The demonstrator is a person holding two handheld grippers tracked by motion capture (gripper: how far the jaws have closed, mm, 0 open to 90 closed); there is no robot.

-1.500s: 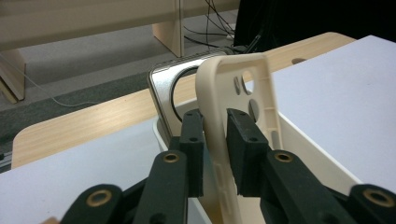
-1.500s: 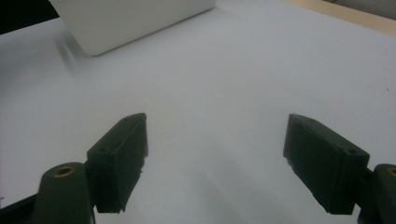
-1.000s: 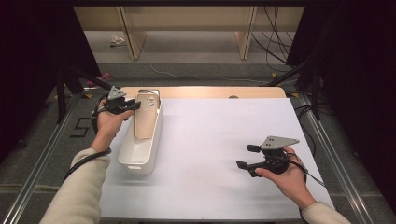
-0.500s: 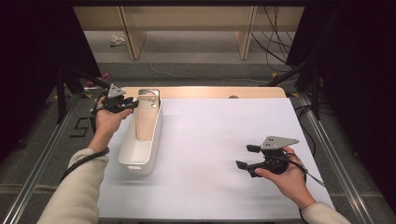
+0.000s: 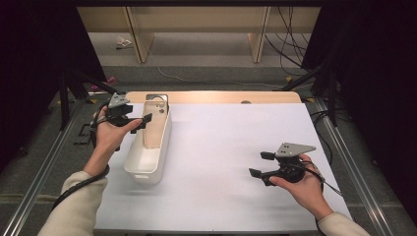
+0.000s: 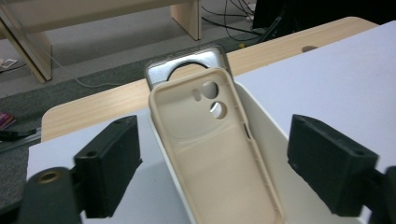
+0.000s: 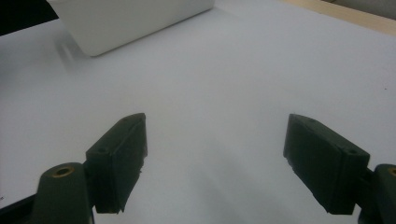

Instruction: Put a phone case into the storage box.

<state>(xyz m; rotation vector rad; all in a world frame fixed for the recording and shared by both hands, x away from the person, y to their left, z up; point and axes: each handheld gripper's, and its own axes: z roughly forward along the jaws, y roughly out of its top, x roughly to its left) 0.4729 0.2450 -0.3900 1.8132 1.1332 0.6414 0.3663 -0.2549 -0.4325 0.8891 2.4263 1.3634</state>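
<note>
While jaws gape, beige case (image 6: 219, 154) between.

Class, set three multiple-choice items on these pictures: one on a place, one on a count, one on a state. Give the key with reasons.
1. Where are the phone cases?
A. in the white bin
B. on the sheet
C. in the right gripper

2. How many cases lean in the bin?
A. one
B. two
C. four

3. How is the left gripper?
A. shut on a case
B. open
C. shut, empty

Key: A, the beige case and clear case stand inside the bin; B, two show; B, the left gripper has its jaws apart around the beige case.
</note>
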